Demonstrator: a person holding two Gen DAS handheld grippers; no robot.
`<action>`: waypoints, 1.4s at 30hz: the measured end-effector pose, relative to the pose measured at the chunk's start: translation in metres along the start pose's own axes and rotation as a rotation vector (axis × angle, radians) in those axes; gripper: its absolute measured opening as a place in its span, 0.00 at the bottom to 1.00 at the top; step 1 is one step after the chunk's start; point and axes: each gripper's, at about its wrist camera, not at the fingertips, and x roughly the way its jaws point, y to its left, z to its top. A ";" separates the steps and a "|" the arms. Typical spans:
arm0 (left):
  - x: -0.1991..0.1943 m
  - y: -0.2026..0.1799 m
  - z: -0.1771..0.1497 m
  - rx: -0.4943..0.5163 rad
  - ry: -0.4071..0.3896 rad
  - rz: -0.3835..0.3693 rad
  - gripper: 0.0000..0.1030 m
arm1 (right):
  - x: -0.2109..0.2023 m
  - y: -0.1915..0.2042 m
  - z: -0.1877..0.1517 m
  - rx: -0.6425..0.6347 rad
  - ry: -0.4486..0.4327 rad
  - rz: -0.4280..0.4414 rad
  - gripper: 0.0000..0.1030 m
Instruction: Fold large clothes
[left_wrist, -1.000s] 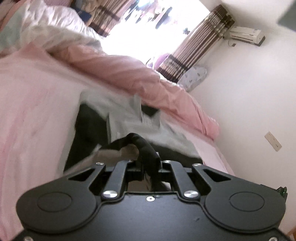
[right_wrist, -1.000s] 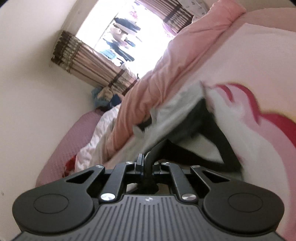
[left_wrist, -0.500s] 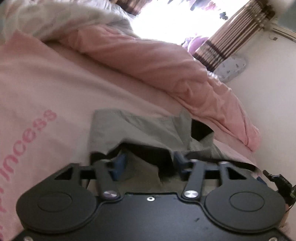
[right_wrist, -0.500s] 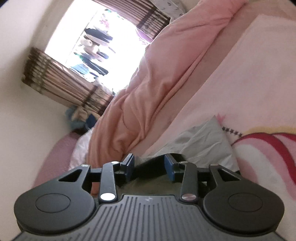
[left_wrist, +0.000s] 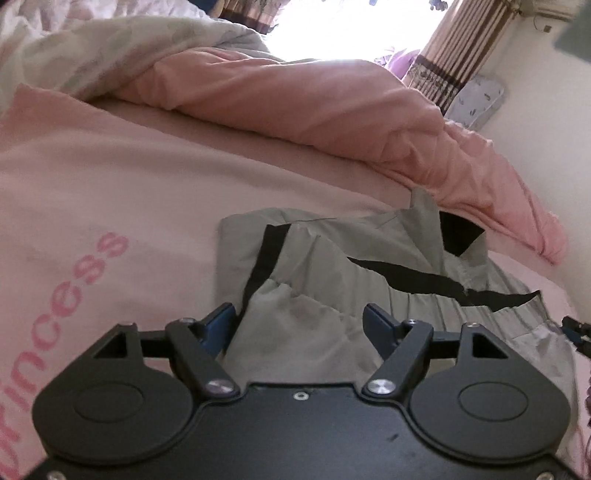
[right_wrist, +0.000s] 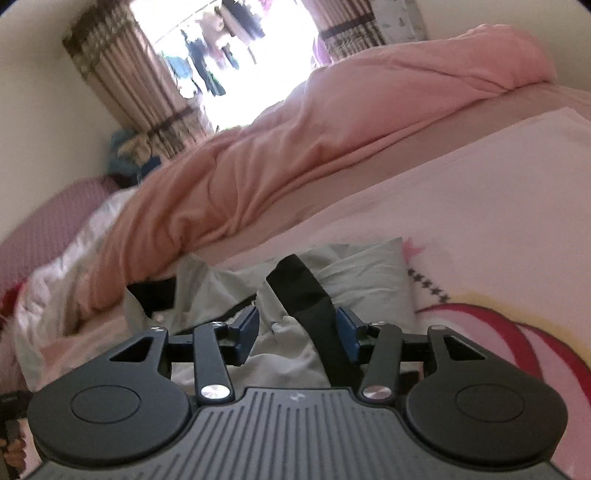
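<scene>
A grey garment with black stripes lies folded over on the pink bed sheet. My left gripper is open just above its near edge, with the cloth lying loose between the blue fingers. In the right wrist view the same garment lies below my right gripper, which is open, with a black stripe of the cloth passing between its fingers. Neither gripper holds anything.
A rumpled pink duvet is heaped along the far side of the bed, also in the right wrist view. The sheet bears pink lettering and a red and yellow print. A bright window with striped curtains lies beyond.
Both grippers were shut on the garment's black strap a second ago. They have opened and let it drop, and the garment now lies flat on the sheet.
</scene>
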 end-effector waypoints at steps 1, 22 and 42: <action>0.003 -0.004 0.000 0.016 -0.005 0.011 0.71 | 0.007 0.002 0.002 -0.017 0.021 -0.012 0.58; 0.046 -0.025 -0.001 0.188 -0.029 0.137 0.17 | 0.025 0.000 -0.016 0.002 -0.014 -0.181 0.05; -0.058 -0.116 -0.100 0.228 0.017 -0.030 0.56 | -0.083 0.124 -0.127 -0.368 -0.069 -0.024 0.19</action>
